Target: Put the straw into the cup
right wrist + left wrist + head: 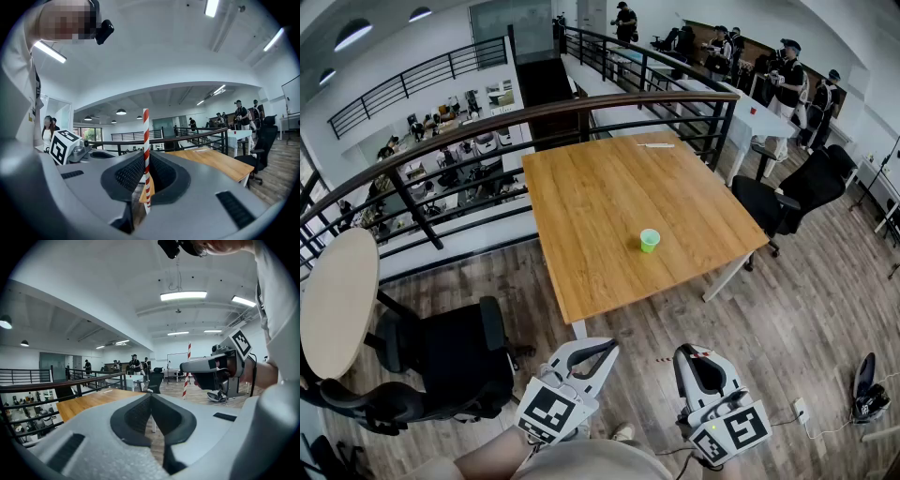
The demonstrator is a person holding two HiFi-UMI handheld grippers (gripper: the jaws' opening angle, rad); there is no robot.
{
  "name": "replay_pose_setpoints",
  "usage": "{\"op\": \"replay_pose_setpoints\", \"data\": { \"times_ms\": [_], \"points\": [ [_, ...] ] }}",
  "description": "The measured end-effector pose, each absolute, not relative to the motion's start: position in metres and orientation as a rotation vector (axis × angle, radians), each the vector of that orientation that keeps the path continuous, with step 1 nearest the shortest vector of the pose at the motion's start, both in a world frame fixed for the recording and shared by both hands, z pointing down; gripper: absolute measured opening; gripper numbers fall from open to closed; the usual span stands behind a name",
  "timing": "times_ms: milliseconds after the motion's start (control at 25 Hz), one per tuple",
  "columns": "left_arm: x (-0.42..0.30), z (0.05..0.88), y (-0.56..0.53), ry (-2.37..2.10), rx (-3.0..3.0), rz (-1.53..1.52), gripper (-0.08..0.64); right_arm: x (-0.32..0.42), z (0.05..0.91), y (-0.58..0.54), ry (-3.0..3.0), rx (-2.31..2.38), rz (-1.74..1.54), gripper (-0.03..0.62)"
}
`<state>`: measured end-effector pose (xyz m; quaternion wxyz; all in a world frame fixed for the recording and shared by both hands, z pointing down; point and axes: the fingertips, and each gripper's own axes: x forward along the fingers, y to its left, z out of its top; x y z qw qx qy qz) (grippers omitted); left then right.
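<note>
A thin red-and-white striped straw (146,131) is clamped upright in the right gripper (141,165), at the frame's centre. The small green cup (649,240) is seen right of centre on the wooden table (600,202), while the left gripper (151,401) is pressed closed on nothing.

readable text: none legible | labels, brands: none; numbers, signs: none
</note>
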<state>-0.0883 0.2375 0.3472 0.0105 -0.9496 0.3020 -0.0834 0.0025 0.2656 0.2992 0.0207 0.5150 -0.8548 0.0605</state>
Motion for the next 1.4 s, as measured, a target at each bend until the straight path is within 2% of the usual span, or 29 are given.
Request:
{"op": "replay_pose_setpoints", "data": {
  "times_ms": [960,1400],
  "points": [
    [-0.082,0.359,0.241,0.934,-2.973,-0.292,0.014,0.010,0.310,0.269,-2.669,1.610,0.248,0.035],
    [-0.056,0.363,0.255,0.951,-2.961,-0.328,0.014,0.039,0.311,0.282,-2.690,1.606,0.257,0.035]
  ]
}}
